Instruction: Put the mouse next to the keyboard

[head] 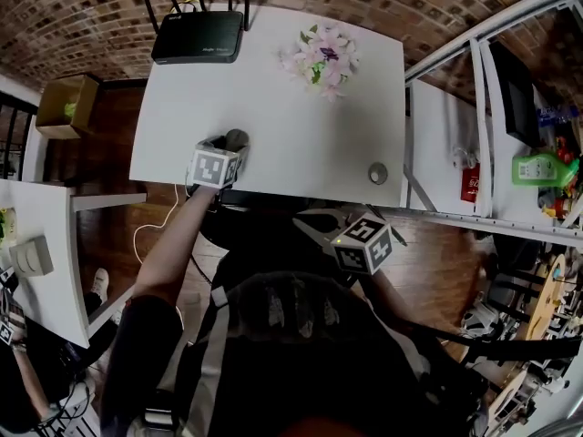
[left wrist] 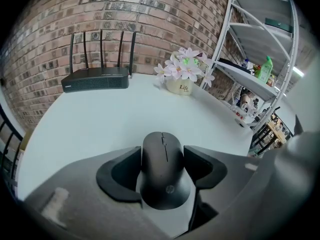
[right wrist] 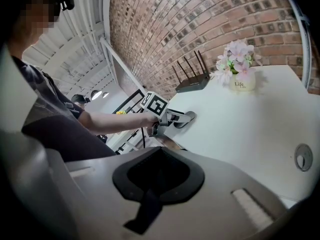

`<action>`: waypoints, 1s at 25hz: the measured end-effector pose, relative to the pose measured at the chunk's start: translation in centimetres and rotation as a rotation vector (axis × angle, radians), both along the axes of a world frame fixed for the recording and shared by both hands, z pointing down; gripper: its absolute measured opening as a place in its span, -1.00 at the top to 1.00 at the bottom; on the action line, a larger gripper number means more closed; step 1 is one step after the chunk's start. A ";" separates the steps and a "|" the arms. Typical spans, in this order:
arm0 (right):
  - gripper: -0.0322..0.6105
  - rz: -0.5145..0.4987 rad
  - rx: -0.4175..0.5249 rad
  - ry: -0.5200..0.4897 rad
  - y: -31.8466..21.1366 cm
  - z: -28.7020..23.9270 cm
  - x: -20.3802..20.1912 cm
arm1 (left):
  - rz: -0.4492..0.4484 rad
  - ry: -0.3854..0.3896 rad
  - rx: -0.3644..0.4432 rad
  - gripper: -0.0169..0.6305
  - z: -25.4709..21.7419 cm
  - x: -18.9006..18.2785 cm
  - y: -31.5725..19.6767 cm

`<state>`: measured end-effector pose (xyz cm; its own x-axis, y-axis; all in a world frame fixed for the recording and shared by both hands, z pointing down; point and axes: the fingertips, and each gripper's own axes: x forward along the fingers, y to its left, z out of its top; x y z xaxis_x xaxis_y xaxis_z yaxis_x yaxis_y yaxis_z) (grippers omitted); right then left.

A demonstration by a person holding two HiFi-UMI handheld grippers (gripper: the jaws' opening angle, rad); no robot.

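The smooth, round black plastic mouse sits near the front edge of the flat white worktop. The left tongs seem to squeeze its sides. The right tongs are closed and empty.

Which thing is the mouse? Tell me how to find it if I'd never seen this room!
Look at the white table against the brick wall. At its near edge the left gripper holds the mouse between its jaws. It is smooth, rounded and black, unlike the flat black router with four antennas at the far edge.
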<state>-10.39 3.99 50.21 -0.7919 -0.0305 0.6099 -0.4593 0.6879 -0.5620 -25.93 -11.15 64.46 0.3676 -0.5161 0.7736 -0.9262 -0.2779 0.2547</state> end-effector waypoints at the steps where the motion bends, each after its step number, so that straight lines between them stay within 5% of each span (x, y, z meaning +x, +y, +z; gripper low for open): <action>1: 0.89 -0.004 0.000 0.002 0.1 0.0 -0.2 | -0.004 0.003 0.000 0.10 0.0 -0.4 0.1; 25: 0.89 -0.028 -0.008 0.020 -0.5 -0.2 -2.2 | -0.140 0.003 -0.011 0.11 0.0 -9.5 2.4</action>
<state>-12.56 3.48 50.00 -0.7803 -0.0035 0.6254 -0.4510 0.6958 -0.5589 -35.39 -8.76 64.46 0.2950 -0.5535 0.7788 -0.9550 -0.1434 0.2597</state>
